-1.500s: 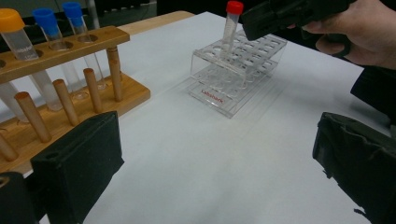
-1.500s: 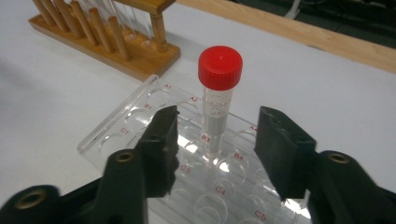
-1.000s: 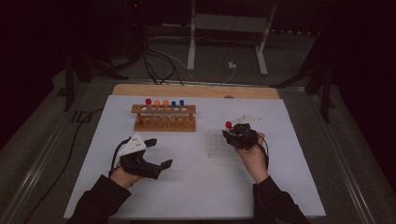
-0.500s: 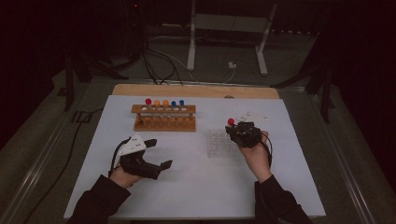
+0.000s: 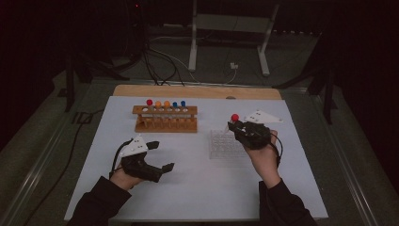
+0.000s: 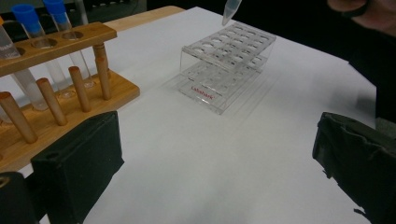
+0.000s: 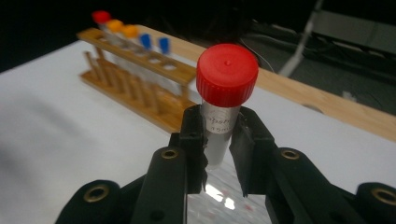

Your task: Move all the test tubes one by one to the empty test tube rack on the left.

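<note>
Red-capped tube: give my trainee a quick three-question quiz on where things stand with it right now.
1. True or false: the right gripper is shut on the red-capped tube.
2. The tube's tip hangs above which rack: A wooden rack, B clear plastic rack?
3. How do the left gripper jaws stand?

Key: 1 true. 2 B. 3 open, holding nothing.

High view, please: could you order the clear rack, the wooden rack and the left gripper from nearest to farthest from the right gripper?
1. Clear rack, just left of the right gripper.
2. Wooden rack, farther left, at the back.
3. Left gripper, far left, near the front.
</note>
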Motion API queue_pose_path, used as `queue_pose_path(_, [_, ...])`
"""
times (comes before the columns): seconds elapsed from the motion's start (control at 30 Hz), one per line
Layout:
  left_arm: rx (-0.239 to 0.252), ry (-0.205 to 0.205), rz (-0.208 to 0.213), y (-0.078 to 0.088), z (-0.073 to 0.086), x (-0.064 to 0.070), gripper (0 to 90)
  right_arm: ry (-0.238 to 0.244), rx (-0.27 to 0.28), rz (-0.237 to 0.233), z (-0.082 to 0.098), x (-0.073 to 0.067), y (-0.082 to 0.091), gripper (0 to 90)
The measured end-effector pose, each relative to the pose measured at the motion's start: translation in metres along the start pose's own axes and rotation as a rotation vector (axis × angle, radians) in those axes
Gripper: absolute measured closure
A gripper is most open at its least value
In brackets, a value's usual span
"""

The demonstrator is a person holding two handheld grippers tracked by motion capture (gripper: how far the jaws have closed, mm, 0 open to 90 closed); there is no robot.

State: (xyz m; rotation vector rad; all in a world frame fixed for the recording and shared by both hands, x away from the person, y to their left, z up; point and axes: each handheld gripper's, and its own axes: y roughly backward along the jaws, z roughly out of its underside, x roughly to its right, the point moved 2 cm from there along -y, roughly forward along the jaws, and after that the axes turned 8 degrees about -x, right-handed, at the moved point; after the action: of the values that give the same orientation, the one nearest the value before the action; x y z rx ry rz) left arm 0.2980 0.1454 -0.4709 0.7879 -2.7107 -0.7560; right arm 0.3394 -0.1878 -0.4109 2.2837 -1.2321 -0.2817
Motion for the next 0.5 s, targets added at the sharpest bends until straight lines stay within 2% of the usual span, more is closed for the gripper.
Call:
queue_pose_path(0.23, [0.008,-0.007,0.013,0.002,-0.003,0.004,2.4,0.051,0.013,-0.079,-0.005,-0.027,0.004,75.1])
queue_pose_path(0.5, [0.029,-0.019,0.032,0.009,-0.011,0.01,2.5,0.104,-0.019,-0.163,0.001,-0.055,-0.006,75.1])
